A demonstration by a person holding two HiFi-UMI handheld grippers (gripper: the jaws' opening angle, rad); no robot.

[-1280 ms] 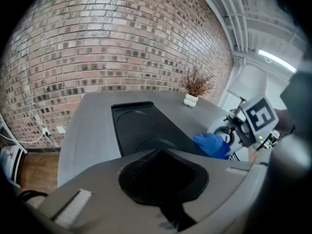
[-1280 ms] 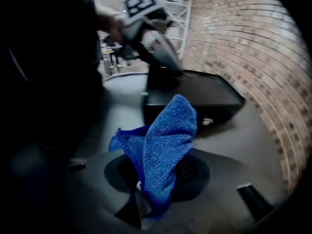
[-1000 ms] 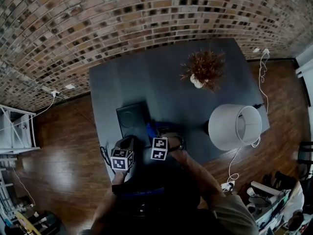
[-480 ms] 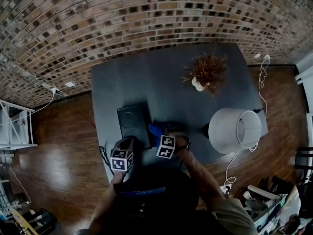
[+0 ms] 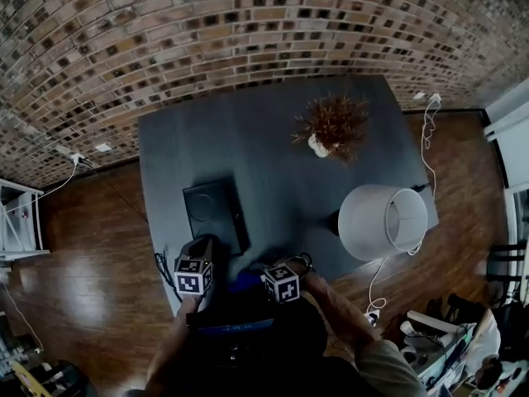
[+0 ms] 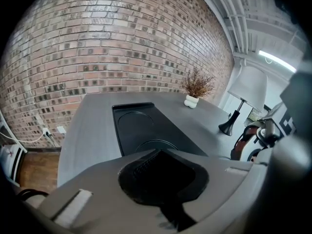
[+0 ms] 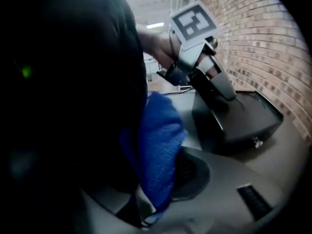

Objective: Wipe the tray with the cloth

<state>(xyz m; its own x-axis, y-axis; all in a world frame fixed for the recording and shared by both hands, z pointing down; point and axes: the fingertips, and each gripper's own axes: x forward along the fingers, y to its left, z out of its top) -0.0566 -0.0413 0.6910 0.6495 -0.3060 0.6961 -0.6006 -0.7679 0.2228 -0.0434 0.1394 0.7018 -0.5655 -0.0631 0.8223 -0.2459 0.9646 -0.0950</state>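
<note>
No words, numbers or brand names can be read anywhere. The only signs are black-and-white square code markers. They stand on the left cube [image 5: 191, 276], which is part of the left hand-held gripper [image 6: 161, 172], and on the right cube [image 5: 282, 284], part of the right hand-held gripper [image 7: 163, 179]. They are blocky patterns with no letters.

In the right gripper view a dark mass fills the left half and hides one side of the right gripper [image 7: 161, 179]; the cloth [image 7: 156, 145] disappears into it. In the left gripper view the tray [image 6: 139, 123] loses its near end behind the left gripper [image 6: 163, 174]. The head view shows only a sliver of cloth.
</note>
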